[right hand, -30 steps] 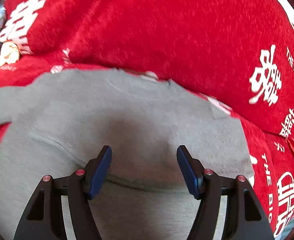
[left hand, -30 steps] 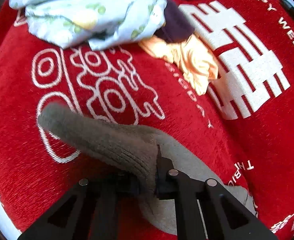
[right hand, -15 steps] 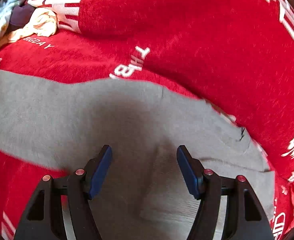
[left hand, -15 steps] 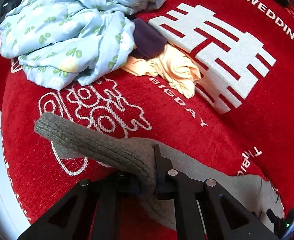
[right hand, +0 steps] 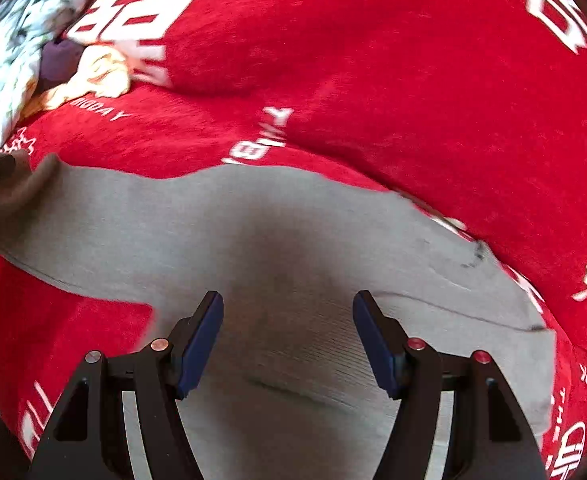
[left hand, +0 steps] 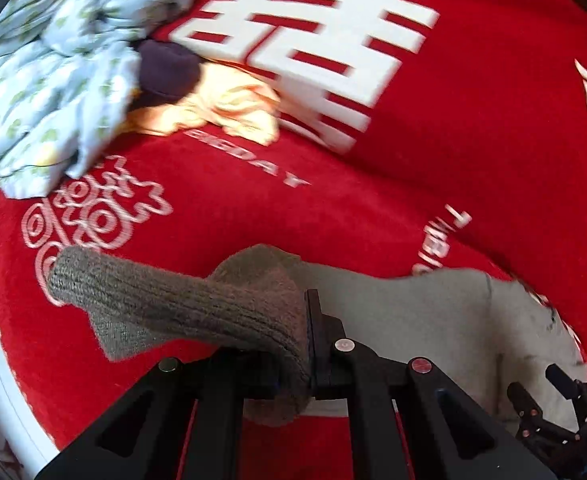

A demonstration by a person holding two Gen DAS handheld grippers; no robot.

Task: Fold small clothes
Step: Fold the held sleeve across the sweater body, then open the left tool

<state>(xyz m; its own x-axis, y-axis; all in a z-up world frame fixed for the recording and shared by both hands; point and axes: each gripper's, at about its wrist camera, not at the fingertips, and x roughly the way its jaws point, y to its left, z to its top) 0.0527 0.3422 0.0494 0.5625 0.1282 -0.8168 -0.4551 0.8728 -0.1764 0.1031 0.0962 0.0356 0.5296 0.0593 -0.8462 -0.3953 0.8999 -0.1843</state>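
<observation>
Two sets of fingers are over the grey knit garment [right hand: 293, 240], which lies spread on the red blanket [right hand: 413, 100] printed with white characters. My left fingers [left hand: 307, 344] are clamped tight on a ribbed cuff of it, lifting that end off the blanket. My right fingers [right hand: 287, 336] stand wide apart above the garment's middle, gripping nothing. Further back, a pale blue printed cloth [left hand: 53, 80], a dark purple piece [left hand: 165, 72] and a peach-coloured garment [left hand: 229, 108] lie bunched together.

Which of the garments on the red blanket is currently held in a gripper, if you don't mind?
The grey knitted garment, clamped in the left gripper; the others lie untouched.
</observation>
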